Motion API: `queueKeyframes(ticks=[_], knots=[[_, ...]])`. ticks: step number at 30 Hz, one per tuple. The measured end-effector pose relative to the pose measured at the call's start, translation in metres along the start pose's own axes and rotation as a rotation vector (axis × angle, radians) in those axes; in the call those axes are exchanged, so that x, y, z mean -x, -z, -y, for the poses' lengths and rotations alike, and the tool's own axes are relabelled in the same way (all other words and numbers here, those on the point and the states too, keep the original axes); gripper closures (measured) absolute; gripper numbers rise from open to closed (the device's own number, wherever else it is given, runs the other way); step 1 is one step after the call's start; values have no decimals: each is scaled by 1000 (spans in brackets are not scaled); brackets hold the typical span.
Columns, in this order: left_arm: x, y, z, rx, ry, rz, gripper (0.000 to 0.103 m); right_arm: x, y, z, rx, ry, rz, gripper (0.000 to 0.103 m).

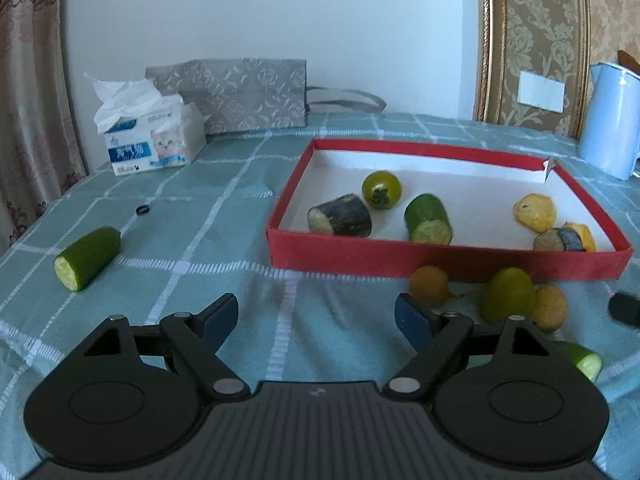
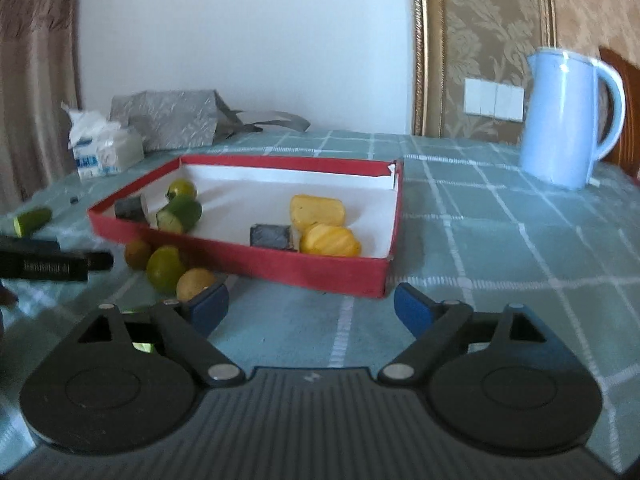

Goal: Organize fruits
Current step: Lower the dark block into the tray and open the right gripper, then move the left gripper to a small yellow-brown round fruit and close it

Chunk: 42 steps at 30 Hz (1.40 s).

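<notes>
A: Your left tool (image 1: 316,316) has its blue pads spread wide with nothing between them, low over the bench (image 1: 224,240). Your right tool (image 2: 311,307) is likewise spread and empty.

B: Nearest fruit?

A: A cluster sits just off your left tool's right pad: a smooth green round fruit (image 1: 507,294) between two small dull-yellow ones (image 1: 429,285), all on the cloth against the front wall of the red tray (image 1: 440,258). A cut cucumber end (image 1: 585,360) lies near you, partly hidden by the tool's linkage.

B: In the tray?

A: White floor, red felt-like walls, shallow rectangle. Left part: glossy green tomato (image 1: 381,189), a dark-skinned stub with a pale cut face (image 1: 340,216), a cucumber chunk (image 1: 427,219). Right part: bumpy yellow pieces (image 2: 318,210), and another dark-skinned chunk (image 2: 272,236) touching one.

B: Strays?

A: One cucumber piece (image 1: 87,258) on the checked teal cloth, well left of the tray. Behind: tissue pack (image 1: 154,142), grey bag (image 1: 240,94), pale blue jug (image 2: 566,118).
</notes>
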State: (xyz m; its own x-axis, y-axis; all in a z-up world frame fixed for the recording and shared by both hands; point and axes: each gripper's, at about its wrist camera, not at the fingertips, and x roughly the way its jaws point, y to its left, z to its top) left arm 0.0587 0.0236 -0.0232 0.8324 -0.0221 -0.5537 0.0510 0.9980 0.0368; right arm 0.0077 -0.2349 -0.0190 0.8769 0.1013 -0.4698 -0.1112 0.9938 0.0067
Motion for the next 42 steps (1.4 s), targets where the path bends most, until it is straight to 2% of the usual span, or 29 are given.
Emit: queueKeyframes(ticks=[4,8,15,19,24,32,33,35,42], knots=[[0,-1,10,-40,-7,35,17,2,0,-3,12,12,0,0],[0,-2,20,-93,-7,57,16,-7,0,1,-21,-6,-76,0],[4,-1,22,-117,20,73,15,-17,4,5,-50,-18,-153,0],[5,-3,24,-125,100,58,14,-18,5,2,-37,-10,-158,0],[-10,-6,33,-171,72,24,14,-18,5,1,-32,-6,-161,0],[-28,-11,29,-136,148,-36,14,-20,4,-4,-4,13,-173,0],[-29,-12,28,-124,156,-44,13,-21,4,-4,-2,14,-173,0],[-34,-12,24,-95,152,-65,0,-21,4,-4,-2,14,-173,0],[-35,-12,23,-81,147,-76,0,-21,5,-4,-2,14,-173,0]])
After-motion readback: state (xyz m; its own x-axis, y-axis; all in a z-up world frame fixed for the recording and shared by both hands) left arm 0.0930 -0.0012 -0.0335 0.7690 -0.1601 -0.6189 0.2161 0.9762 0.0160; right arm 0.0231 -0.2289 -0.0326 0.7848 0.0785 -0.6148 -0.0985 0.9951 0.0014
